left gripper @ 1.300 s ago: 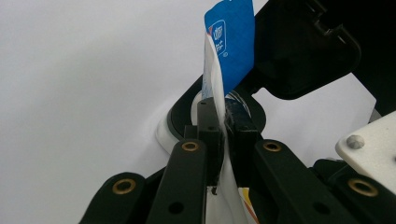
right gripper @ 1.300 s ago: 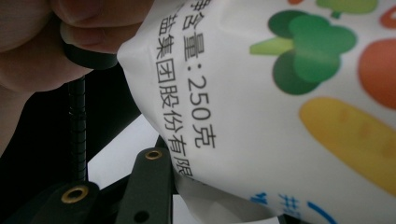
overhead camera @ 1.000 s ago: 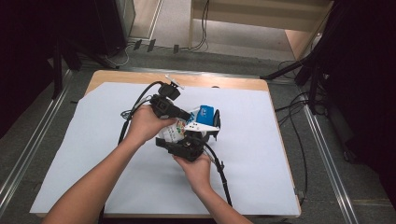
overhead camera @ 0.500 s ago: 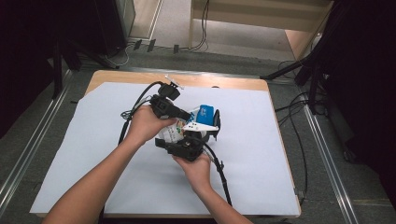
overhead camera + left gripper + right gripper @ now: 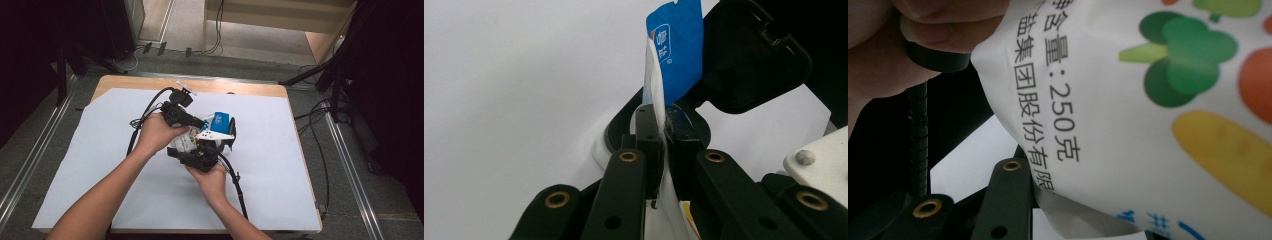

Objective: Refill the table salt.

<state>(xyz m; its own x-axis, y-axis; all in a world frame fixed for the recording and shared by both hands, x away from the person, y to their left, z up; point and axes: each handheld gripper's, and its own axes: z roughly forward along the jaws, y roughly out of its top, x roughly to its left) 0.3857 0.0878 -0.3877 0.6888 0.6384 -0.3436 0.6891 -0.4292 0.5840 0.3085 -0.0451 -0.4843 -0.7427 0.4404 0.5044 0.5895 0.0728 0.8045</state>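
While left claw (image 5: 663, 145) stays clamped on pouch (image 5: 674, 50) edge, right claw (image 5: 212, 145) pinches pouch body, jaws just closing.

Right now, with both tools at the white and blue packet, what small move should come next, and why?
Probably close the right tool firmly on the packet. The left tool already pinches its thin edge, while the right tool's jaws have just been closing with the packet's printed side between them, and whether its pads press cannot be told.

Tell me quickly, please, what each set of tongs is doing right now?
Left tongs: shut on the edge of the white and blue packet.
Right tongs: against the same packet; whether they grip it cannot be told.
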